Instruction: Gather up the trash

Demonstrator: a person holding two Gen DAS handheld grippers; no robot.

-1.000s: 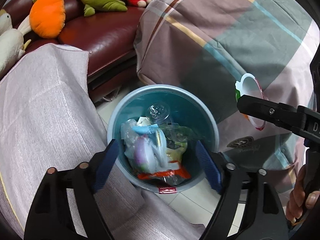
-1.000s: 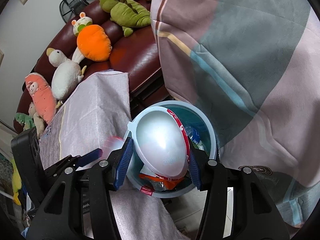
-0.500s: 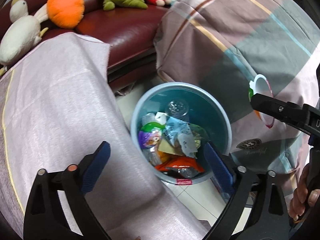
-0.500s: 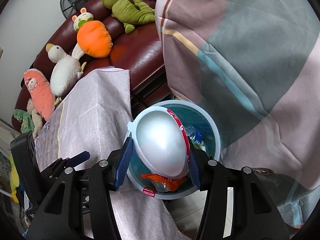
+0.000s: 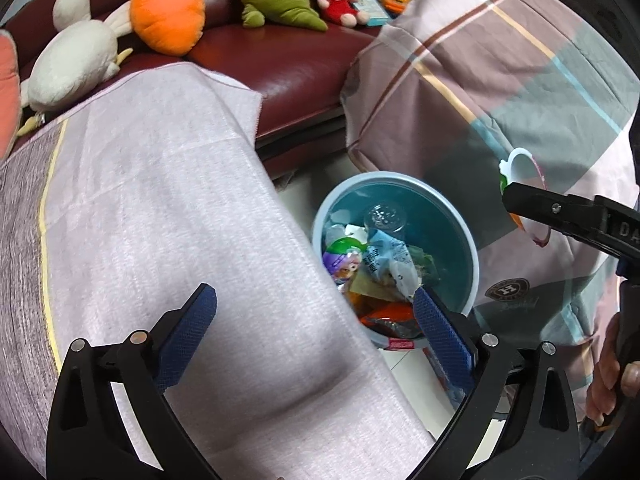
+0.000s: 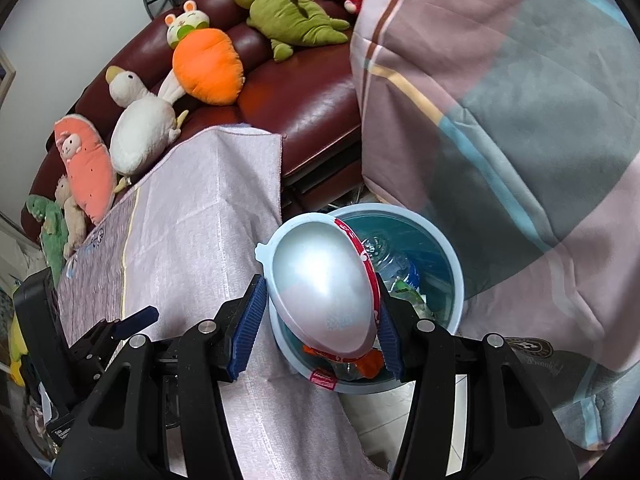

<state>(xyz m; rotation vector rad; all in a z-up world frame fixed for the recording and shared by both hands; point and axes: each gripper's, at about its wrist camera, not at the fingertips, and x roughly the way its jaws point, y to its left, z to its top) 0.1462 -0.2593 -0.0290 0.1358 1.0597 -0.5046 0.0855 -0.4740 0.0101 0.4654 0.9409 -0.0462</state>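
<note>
A pale blue trash bin [image 5: 475, 256] stands on the floor, holding wrappers and a clear bottle [image 5: 376, 264]. My left gripper [image 5: 312, 300] hangs over the edge of the pink cloth, just left of the bin. Its jaws are wide open with nothing between them. My right gripper [image 6: 320, 312] is shut on an empty white bowl [image 6: 324, 288] with a red printed rim, held tilted right above the bin [image 6: 460, 280]. In the left wrist view the same bowl [image 5: 520, 164] sticks up behind a black finger [image 5: 560, 212] of the right gripper.
A pink cloth-covered surface [image 5: 160, 200] fills the left. A plaid blanket [image 5: 500, 80] drapes down behind and right of the bin. The maroon sofa [image 5: 288, 64] behind carries plush toys. A person's hand [image 5: 612, 372] grips the right handle. Pale floor tiles [image 5: 408, 372] show by the bin.
My left gripper has slid left, off the bin and over the pink cloth, and its jaws have spread wider. The right gripper keeps the bowl over the bin, shifted only a little.
</note>
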